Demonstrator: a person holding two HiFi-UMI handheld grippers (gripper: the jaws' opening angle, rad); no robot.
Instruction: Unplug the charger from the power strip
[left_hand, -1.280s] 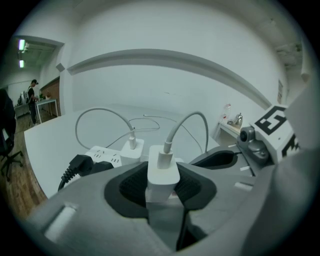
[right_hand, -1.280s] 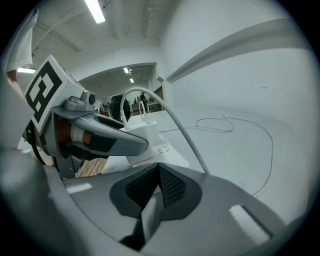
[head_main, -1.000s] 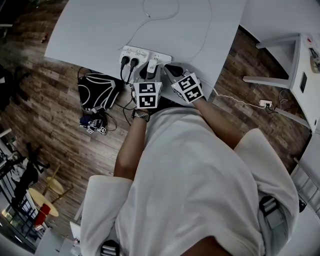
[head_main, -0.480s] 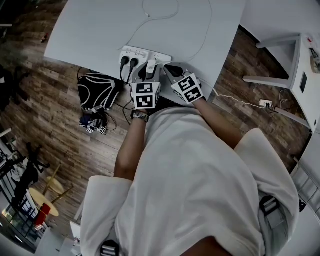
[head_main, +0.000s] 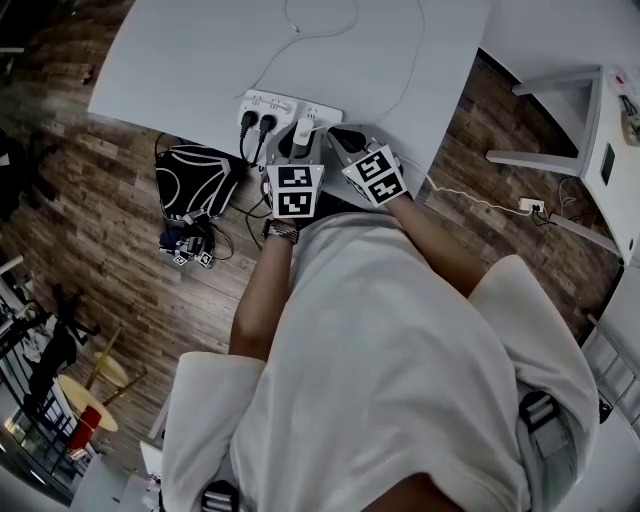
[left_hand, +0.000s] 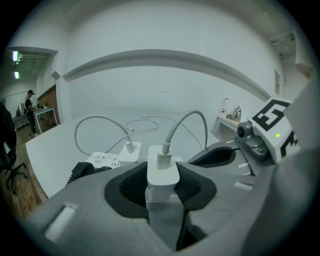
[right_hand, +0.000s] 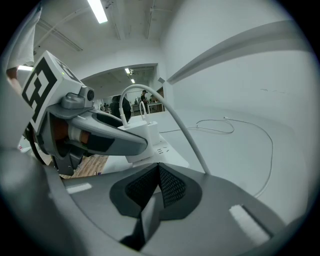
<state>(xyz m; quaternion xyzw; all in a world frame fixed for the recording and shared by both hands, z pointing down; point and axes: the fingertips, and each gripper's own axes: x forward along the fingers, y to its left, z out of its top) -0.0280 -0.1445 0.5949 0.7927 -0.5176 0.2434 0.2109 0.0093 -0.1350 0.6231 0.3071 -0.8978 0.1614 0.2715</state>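
At the near edge of a white table, we hold the left gripper clamped on a white charger. Its dark pads press the block's two flat sides. The charger sits at the end of a white power strip, beside two black plugs and a second white charger. We cannot tell whether its prongs have left the socket.

A white cable arcs up from the charger's top and away across the table. The right gripper hangs just beside the left, its jaws together on nothing.

We judge the charger to be light, rigid and smooth-shelled, so it is likely to slip under a loose pinch. The broad sides low on the body, where the pads sit now, look like the best hold. The cable is soft, and a pull on it would strain its joint.

The strip looks light as well and may lift with the pull, so we would press it down with the free gripper and draw the charger straight out of its socket.
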